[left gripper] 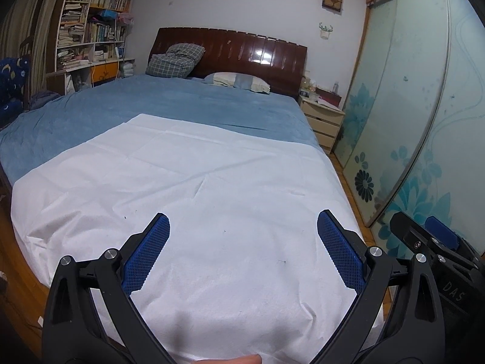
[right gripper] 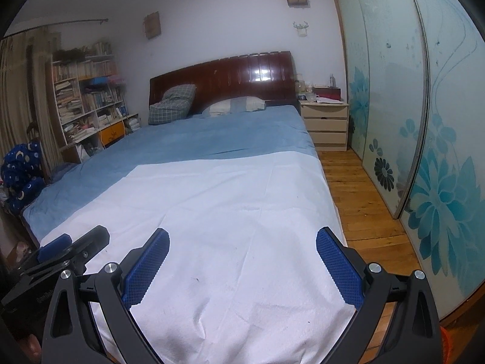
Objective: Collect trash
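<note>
My left gripper (left gripper: 242, 227) is open above the near end of a white sheet (left gripper: 197, 188) spread over the foot of a bed. Nothing sits between its blue pads (left gripper: 151, 251). My right gripper (right gripper: 242, 242) is open too, over the same white sheet (right gripper: 227, 212), with nothing in it. The right gripper (left gripper: 436, 236) shows at the right edge of the left wrist view, and the left gripper (right gripper: 63, 248) shows at the lower left of the right wrist view. Only a few tiny dark specks (left gripper: 282, 261) lie on the sheet; I see no larger trash item.
A blue bedspread (left gripper: 151, 106) covers the far half of the bed, with pillows (left gripper: 175, 60) against a dark wooden headboard (left gripper: 242, 48). A nightstand (right gripper: 326, 124) and sliding wardrobe doors (right gripper: 424, 121) stand right, over a wooden floor (right gripper: 357, 197). A bookshelf (left gripper: 91, 24) stands far left.
</note>
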